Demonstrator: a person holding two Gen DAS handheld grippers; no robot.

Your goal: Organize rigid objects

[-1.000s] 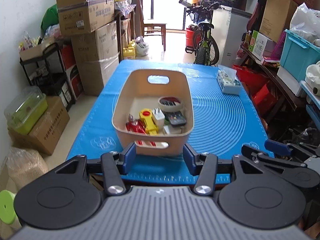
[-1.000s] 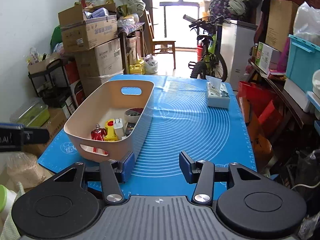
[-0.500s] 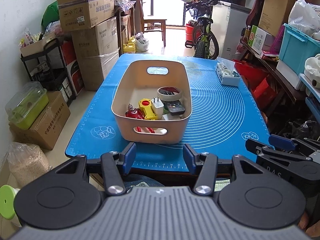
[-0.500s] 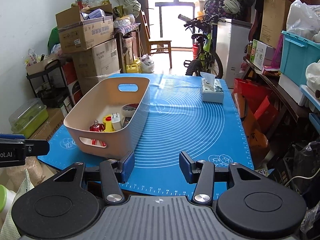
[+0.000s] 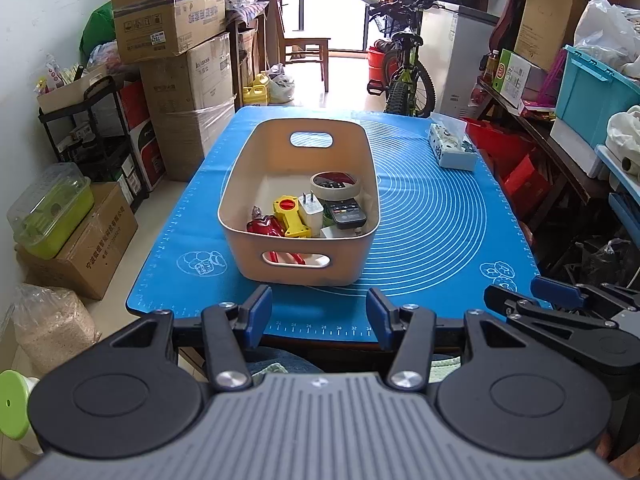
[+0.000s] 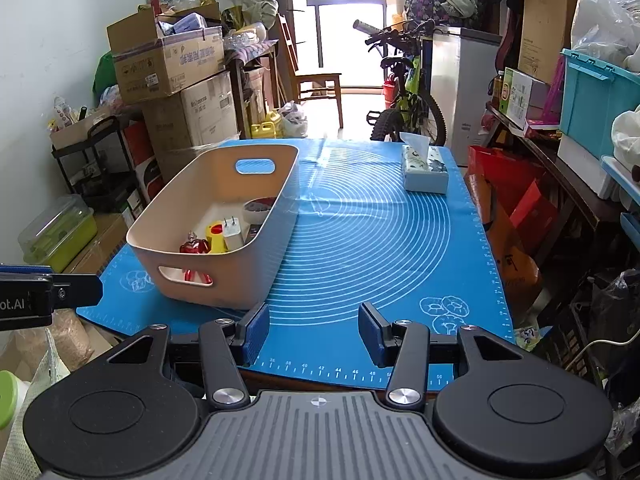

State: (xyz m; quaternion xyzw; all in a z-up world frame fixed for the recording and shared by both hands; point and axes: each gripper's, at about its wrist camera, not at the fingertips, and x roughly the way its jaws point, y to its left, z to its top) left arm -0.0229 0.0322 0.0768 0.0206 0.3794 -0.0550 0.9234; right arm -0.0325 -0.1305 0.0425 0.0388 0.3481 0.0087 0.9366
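Both grippers have drawn back toward the near edge of the table since a second ago, so the beige bin that sat right at the left fingertips now lies clear of them. The left gripper (image 5: 319,312) hangs just short of the near edge of the blue mat (image 5: 432,216), jaws spread wide and holding nothing. The right gripper (image 6: 314,330) is over the near edge too, to the right, jaws equally spread and empty.

Beyond them the beige bin (image 5: 298,268) stands upright on the left half of the mat, a handle slot in each end. Its contents crowd the near end: a red figure (image 5: 264,227), a yellow tool with a red dial (image 5: 289,216), a white plug adapter (image 5: 311,211), a dark remote (image 5: 347,212) and, behind those, a roll of tape (image 5: 335,184). Its far end is bare.

At the far right of the mat sits a tissue box (image 6: 424,170), well apart from the bin.
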